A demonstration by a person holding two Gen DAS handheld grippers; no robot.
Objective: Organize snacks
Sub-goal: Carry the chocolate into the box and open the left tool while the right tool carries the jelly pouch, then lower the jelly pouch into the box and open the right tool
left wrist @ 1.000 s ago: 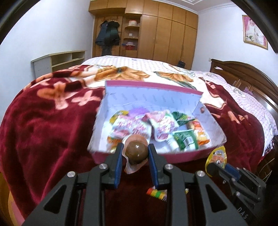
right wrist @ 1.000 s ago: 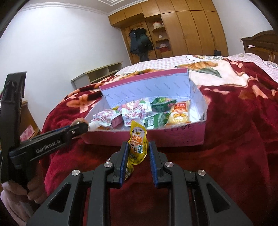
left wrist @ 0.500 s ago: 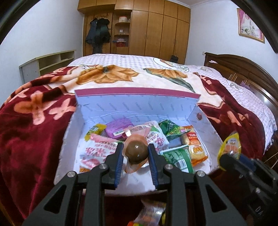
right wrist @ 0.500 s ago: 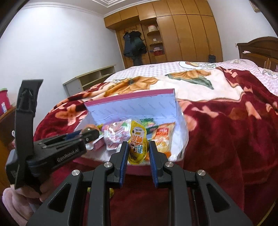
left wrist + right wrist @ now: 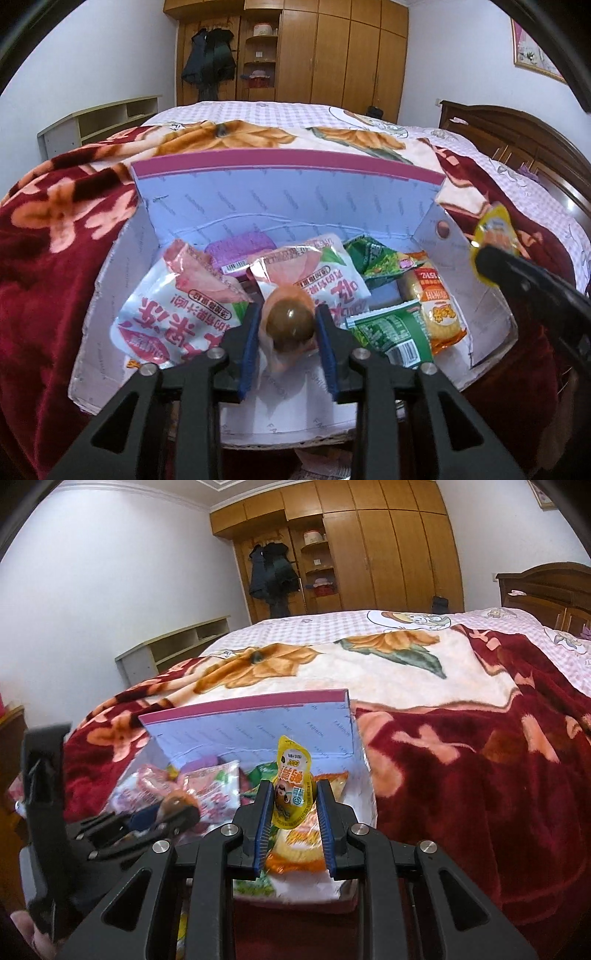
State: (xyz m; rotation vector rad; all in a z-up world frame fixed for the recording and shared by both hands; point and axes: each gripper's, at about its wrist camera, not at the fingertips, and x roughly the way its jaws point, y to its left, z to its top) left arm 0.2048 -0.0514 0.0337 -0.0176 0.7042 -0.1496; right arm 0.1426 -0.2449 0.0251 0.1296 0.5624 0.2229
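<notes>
A pink-edged cardboard box [image 5: 288, 192] with white inner walls lies open on the bed and holds several snack packets. My left gripper [image 5: 289, 326] is shut on a brown egg in a clear pouch [image 5: 290, 321] and holds it over the box's front half. My right gripper [image 5: 293, 805] is shut on a yellow packet [image 5: 293, 786] with a brown egg inside, above the box's right part [image 5: 258, 720]. The yellow packet also shows at the right of the left wrist view [image 5: 493, 229]. The left gripper appears at the left of the right wrist view [image 5: 162, 812].
A red flowered blanket [image 5: 480, 775] covers the bed around the box. In the box lie white-and-pink packets [image 5: 177, 314], a purple packet [image 5: 240, 247], green packets [image 5: 391, 325] and an orange packet [image 5: 439, 302]. A wooden headboard [image 5: 517, 129] stands at the right.
Both grippers have moved forward and higher, from in front of the box to above it, each still holding its packet. The box now fills more of both views.
</notes>
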